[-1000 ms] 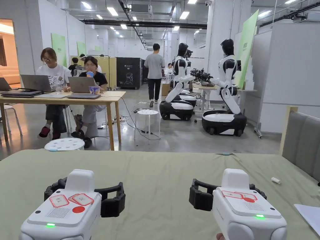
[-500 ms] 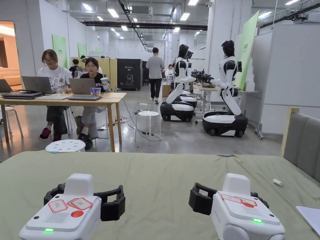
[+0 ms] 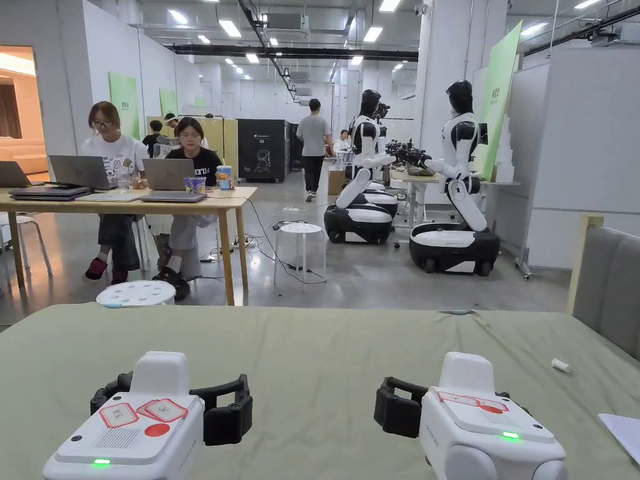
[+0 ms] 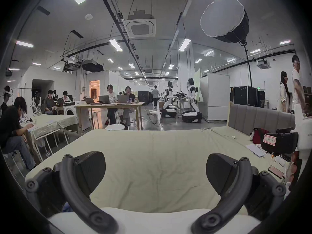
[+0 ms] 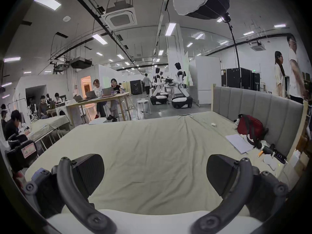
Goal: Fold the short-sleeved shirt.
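Note:
My left gripper (image 3: 170, 400) hovers low over the pale green bed sheet (image 3: 312, 350) at the near left, jaws wide apart with nothing between them. My right gripper (image 3: 459, 403) hangs level with it at the near right, also open with nothing held. In the left gripper view the left gripper (image 4: 155, 171) frames bare, lightly creased sheet (image 4: 155, 146), and the right gripper (image 4: 278, 141) sits at the right edge. In the right gripper view the right gripper (image 5: 155, 171) spans bare sheet too, with the left gripper (image 5: 22, 151) at the far left.
A grey padded headboard (image 3: 609, 281) bounds the bed on the right. Along it lie a red bag (image 5: 249, 128), white paper (image 3: 622, 431), a phone (image 4: 276, 171) and a small white object (image 3: 560, 365). A white stool (image 3: 136, 292) stands past the far edge; people and robots are beyond.
The head camera has shifted slightly. Both grippers sit a touch lower in the picture, still open and side by side over the sheet.

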`<state>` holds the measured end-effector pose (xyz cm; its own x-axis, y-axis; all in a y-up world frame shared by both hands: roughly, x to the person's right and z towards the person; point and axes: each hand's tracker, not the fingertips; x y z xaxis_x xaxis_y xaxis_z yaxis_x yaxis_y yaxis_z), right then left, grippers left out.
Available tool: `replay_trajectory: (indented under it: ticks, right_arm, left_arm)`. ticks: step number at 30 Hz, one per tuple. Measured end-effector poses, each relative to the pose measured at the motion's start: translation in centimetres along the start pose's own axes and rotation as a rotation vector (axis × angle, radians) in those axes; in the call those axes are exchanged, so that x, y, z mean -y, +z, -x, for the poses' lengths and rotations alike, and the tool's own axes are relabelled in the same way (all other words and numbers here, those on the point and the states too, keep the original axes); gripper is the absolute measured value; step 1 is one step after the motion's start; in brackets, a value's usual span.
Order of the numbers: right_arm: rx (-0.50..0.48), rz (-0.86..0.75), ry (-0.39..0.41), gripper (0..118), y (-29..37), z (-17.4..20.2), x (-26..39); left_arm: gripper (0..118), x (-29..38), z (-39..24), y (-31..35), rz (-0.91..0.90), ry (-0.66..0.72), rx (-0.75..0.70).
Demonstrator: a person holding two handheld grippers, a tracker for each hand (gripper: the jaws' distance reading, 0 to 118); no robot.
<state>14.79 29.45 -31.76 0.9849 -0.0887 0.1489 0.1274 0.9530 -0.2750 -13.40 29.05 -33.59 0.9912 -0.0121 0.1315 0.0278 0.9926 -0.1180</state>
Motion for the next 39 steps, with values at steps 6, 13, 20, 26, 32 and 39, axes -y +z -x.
replay_trajectory:
  ticks: [6, 13, 20, 26, 32, 39]
  right_arm:
    - [0.029, -0.024, 0.011, 118, 0.4, 0.1, -0.1]
    - [0.025, -0.003, 0.023, 118, 0.2, 0.4, -0.2]
    - [0.032, -0.031, 0.052, 118, 0.3, 0.5, 0.0]
    - [0.024, -0.037, 0.067, 118, 1.8, 1.0, -0.3]
    - [0.043, -0.033, 0.079, 118, 1.3, 1.2, -0.3]
    - [0.034, -0.052, 0.091, 118, 0.8, 1.0, 0.1]
  left_arm:
    - [118, 0.0, -0.1, 0.1, -0.002, -0.002, 0.002]
    - [118, -0.1, 0.1, -0.2, -0.004, -0.002, 0.009]
    - [118, -0.5, -0.6, 0.8, -0.002, 0.002, 0.015]
    - [118, -0.3, 0.3, -0.1, -0.012, -0.006, 0.013]
    - [118, -0.2, -0.4, 0.2, -0.008, -0.008, 0.019]
    - [118, -0.2, -0.8, 0.7, -0.008, -0.01, 0.021]
